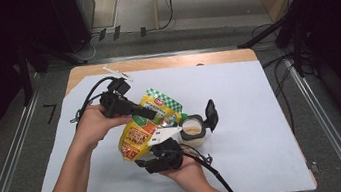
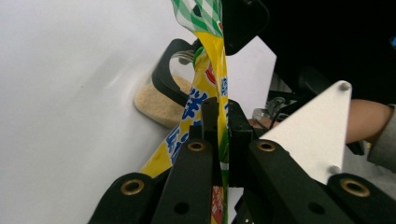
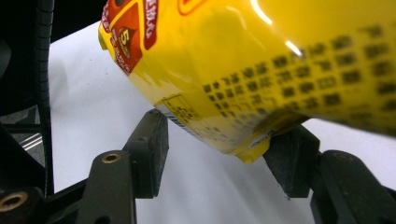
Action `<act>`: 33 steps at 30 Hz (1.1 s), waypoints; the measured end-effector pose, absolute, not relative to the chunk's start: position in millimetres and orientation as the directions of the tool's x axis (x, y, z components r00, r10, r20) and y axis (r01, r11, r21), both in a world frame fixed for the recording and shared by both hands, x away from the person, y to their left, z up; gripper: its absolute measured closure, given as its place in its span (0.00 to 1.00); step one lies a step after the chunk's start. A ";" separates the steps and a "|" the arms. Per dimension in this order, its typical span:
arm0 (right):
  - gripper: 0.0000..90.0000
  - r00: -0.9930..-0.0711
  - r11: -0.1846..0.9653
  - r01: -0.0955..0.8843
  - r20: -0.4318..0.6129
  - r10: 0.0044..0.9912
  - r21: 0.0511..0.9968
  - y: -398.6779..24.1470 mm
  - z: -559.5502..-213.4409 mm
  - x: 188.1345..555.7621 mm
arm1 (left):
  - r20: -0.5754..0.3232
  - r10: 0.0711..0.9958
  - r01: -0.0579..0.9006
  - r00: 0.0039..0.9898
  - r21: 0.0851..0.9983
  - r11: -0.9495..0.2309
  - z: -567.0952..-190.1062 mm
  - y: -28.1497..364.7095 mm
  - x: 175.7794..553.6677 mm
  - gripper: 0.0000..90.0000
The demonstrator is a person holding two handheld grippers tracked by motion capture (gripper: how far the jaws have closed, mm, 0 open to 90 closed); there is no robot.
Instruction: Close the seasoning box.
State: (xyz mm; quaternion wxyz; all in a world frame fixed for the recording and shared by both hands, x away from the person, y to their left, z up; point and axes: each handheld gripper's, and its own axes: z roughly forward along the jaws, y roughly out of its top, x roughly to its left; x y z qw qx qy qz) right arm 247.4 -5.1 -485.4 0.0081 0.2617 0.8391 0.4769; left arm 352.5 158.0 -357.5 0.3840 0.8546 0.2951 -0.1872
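In the high view, at the frame's centre, the left hand-held gripper [image 1: 153,112] clamps the top of a yellow pouch [image 1: 138,131] tilted over an open jar [image 1: 192,130] on the white-covered table [image 1: 264,128], with the right hand-held gripper [image 1: 158,150] under the pouch's lower end. In the left gripper view, the jaws pinch the pouch's [image 2: 205,88] edge, the jar [image 2: 161,100] beyond at centre left. In the right gripper view, the jaws stand apart at the bottom, the pouch's [image 3: 243,60] lower corner between them; whether the pads touch it I cannot tell.

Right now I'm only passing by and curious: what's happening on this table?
A person is working with a yellow pouch over a small open jar of tan powder. The left gripper pinches the pouch's edge shut. The right gripper sits at the pouch's bottom with its jaws spread, a corner between them.
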 end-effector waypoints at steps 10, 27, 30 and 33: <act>0.50 -0.856 0.384 0.429 0.232 0.462 0.818 -9.5 -482.5 250.1 | -0.548 0.334 0.639 0.766 0.595 -0.488 -347.3 177.0 352.9 1.00; 0.51 -0.856 0.381 0.426 0.229 0.464 0.821 -11.3 -482.4 251.6 | -0.508 0.417 0.649 0.754 0.677 -0.348 -332.8 224.6 358.6 1.00; 0.51 -0.857 0.376 0.426 0.233 0.460 0.823 -12.0 -481.6 251.9 | -0.492 0.465 0.660 0.736 0.676 -0.328 -336.8 226.8 362.5 1.00; 0.51 -0.856 0.369 0.428 0.239 0.458 0.825 -12.5 -480.3 251.5 | -0.472 0.512 0.667 0.717 0.678 -0.309 -343.6 227.8 368.8 1.00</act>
